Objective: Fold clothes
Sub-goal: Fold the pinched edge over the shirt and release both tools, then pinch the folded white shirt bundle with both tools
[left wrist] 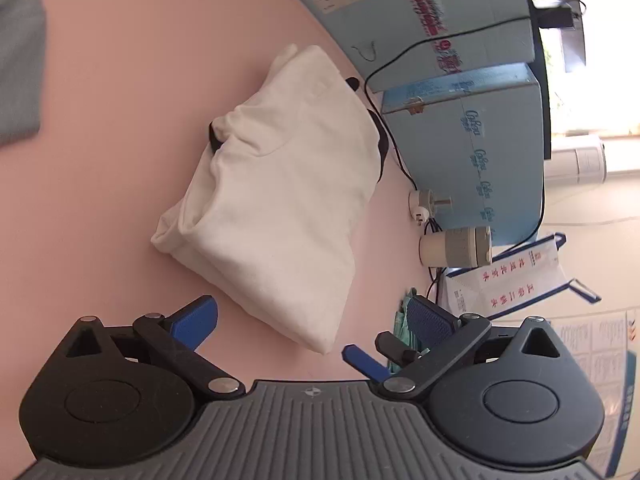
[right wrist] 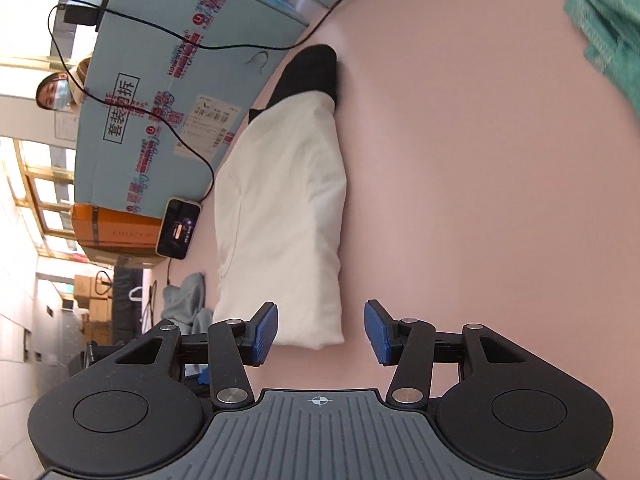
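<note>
Folded white garment point(left wrist: 276, 196) on pink bench point(left wrist: 120, 120); L gripper point(left wrist: 308, 328) & R gripper point(right wrist: 320, 332) both spread wide, holding nothing.

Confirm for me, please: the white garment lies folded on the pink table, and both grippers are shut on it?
Not quite. The white garment does lie folded on the pink table, but the left gripper and right gripper are open and empty, as both wrist views show.

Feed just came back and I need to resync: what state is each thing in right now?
White cotton garment with black trim: folded into a compact bundle, lying on the pink table.
Left gripper: open, empty.
Right gripper: open, empty, near the bundle's end.
Black smartphone: screen lit, cable attached.
Grey garment: crumpled, not folded.
Teal cloth: crumpled at the table's edge.
</note>
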### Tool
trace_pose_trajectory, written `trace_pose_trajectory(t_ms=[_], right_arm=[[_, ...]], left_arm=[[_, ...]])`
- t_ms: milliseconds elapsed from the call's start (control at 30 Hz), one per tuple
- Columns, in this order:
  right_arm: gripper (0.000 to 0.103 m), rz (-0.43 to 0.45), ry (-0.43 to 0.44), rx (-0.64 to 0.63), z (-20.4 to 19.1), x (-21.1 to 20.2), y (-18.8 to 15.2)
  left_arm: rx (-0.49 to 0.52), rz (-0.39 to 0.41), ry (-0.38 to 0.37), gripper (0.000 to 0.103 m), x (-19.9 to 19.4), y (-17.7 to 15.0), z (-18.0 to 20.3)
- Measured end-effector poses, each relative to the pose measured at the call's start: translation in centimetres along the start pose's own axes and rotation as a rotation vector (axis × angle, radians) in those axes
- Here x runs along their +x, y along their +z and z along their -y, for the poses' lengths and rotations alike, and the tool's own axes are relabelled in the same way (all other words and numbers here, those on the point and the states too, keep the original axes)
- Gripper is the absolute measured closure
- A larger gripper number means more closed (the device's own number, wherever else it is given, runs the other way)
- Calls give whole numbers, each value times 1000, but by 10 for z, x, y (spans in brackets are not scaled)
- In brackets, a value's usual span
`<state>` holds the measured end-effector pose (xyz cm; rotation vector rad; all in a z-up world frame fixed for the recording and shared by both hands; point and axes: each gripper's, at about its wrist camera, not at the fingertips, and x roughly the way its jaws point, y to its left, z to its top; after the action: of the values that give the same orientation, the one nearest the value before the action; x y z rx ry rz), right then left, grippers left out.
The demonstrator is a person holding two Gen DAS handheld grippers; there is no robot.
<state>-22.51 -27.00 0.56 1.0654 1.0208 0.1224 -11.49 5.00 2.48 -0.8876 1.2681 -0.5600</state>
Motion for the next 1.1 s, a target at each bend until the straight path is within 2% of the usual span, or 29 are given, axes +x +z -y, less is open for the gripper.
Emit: trace_pose_trajectory(t_ms=[100, 200, 333, 400, 500, 700, 900, 1100], right_arm=[[54, -41, 27, 47, 3, 15, -1], [54, -59, 12, 45, 1, 28, 3], [54, -87, -12, 27, -5, 45, 1], [57, -98, -35, 2, -11, 53, -2], [69, -103, -77, -34, -19, 60, -5], [75, -96, -126, -66, -22, 61, -8], [76, -72, -142, -80, -23, 58, -14], [76, -72, -145, -91, -23, 56, -14]], left_arm=[[-192, -11, -51, 1, 6, -7, -20], [-385, 1, -150, 1, 10, -17, -38], [-369, 26, -151, 1, 8, -21, -33], [-360, 36, -137, 1, 8, -21, -30], [-376, 37, -134, 1, 14, -21, -32], [-437, 27, -134, 0, 25, -20, -46], [-494, 24, -140, 0, 29, -18, -56], [-499, 22, -138, 0, 32, -16, -56]])
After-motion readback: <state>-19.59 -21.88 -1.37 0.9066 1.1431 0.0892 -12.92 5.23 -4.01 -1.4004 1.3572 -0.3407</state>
